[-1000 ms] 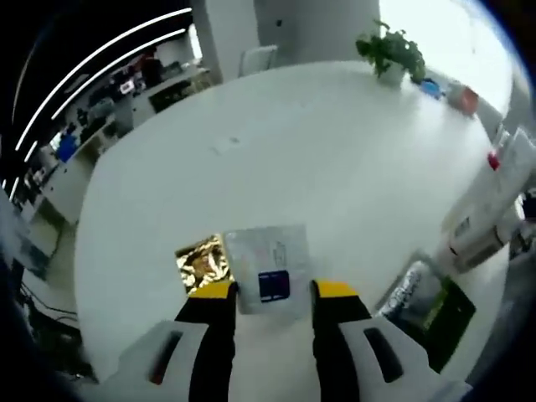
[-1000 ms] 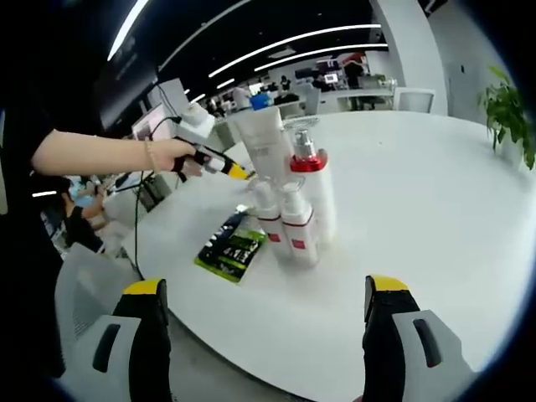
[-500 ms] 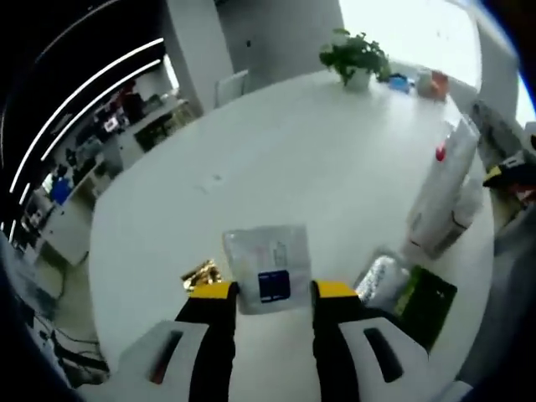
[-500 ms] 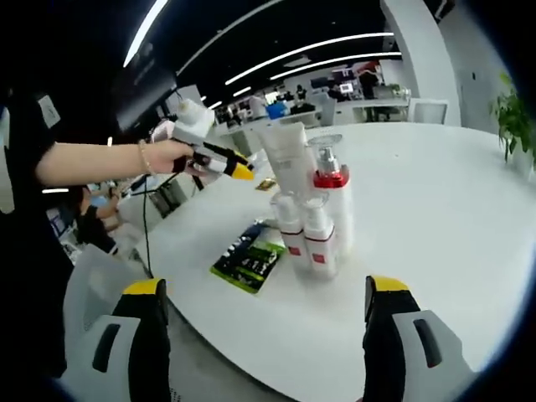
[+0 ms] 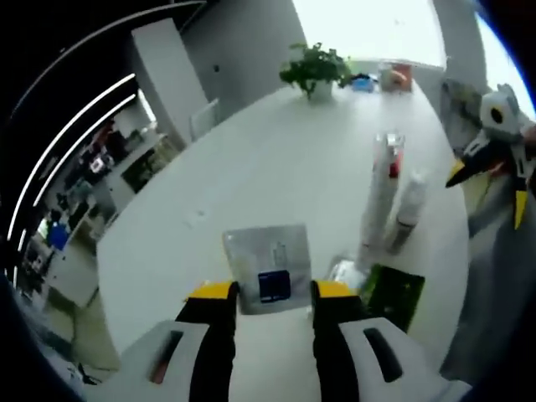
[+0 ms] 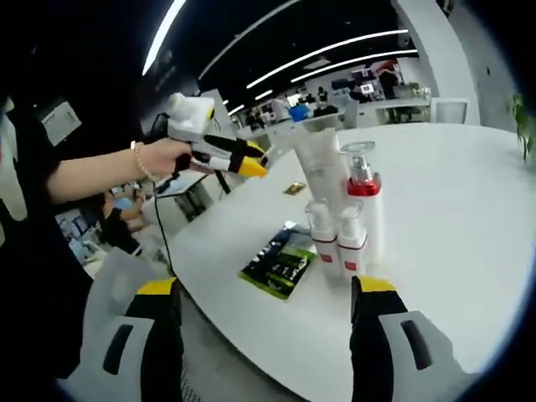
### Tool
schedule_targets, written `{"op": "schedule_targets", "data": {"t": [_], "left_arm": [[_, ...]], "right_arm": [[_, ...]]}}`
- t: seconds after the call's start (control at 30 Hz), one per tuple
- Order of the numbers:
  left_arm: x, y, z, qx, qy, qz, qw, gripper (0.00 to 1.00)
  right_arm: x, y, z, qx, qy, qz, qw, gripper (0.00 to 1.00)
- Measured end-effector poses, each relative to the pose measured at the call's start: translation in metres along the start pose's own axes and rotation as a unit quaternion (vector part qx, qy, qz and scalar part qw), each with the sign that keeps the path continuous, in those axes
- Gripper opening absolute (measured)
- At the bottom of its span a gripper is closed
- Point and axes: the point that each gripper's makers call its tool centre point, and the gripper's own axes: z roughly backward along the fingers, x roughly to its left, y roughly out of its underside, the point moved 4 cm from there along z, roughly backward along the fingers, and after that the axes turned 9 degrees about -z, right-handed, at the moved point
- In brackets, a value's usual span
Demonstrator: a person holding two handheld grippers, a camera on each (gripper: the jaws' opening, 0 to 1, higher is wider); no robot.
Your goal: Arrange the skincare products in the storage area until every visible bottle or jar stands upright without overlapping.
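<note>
A wide white counter [image 5: 251,176] carries the skincare products in an open-plan office, w/ a potted plant [image 5: 314,69] at its far edge. Near the counter's near edge in the right gripper view, a cluster of bottles stands upright, touching: a tall white tube [image 6: 319,168] at the back, a red-collared pump bottle [image 6: 366,209] beside it, two small white bottles [image 6: 337,241] in front. A dark green sachet [image 6: 280,264] lies flat just beside them, toward the edge; a small gold packet [image 6: 294,188] lies farther in, well apart.

Left tool [image 5: 270,291] is held off the counter, its yellow-tipped jaws narrowed on a silver-white sachet [image 5: 269,268] w/ a dark blue label; from outside, the person's hand [image 6: 164,156] grips it above the counter's edge.

Right tool [image 6: 261,301] has its jaws spread wide, nothing between them, short of the counter's near edge & apart from the bottles.
</note>
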Motion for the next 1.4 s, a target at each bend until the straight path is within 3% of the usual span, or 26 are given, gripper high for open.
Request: {"op": "schedule_targets", "data": {"t": [0.17,0.4,0.57,0.9,1.1,1.4], "left_arm": [[-0.013,-0.011,0.015,-0.009,0.002,-0.021,0.9997,0.31],[-0.035,-0.026,0.037,-0.019,0.011,-0.050,0.9985,0.31],[-0.050,-0.034,0.049,-0.023,0.018,-0.075,0.9967,0.31],[-0.076,-0.041,0.073,-0.013,0.033,-0.125,0.9916,0.31],[-0.093,-0.055,0.087,-0.017,0.050,-0.138,0.9890,0.31],[-0.102,-0.056,0.095,-0.016,0.056,-0.147,0.9874,0.32]], "right_arm": [[0.017,-0.016,-0.005,-0.029,-0.041,-0.036,0.9981,0.73],[0.033,-0.046,-0.019,-0.041,-0.085,-0.032,0.9950,0.65],[0.034,-0.062,-0.030,-0.038,-0.096,-0.008,0.9946,0.57],[0.043,-0.075,-0.045,-0.037,-0.136,-0.024,0.9897,0.42],[0.057,-0.085,-0.053,-0.051,-0.166,-0.056,0.9833,0.39],[0.070,-0.083,-0.053,-0.050,-0.190,-0.077,0.9774,0.18]]}}
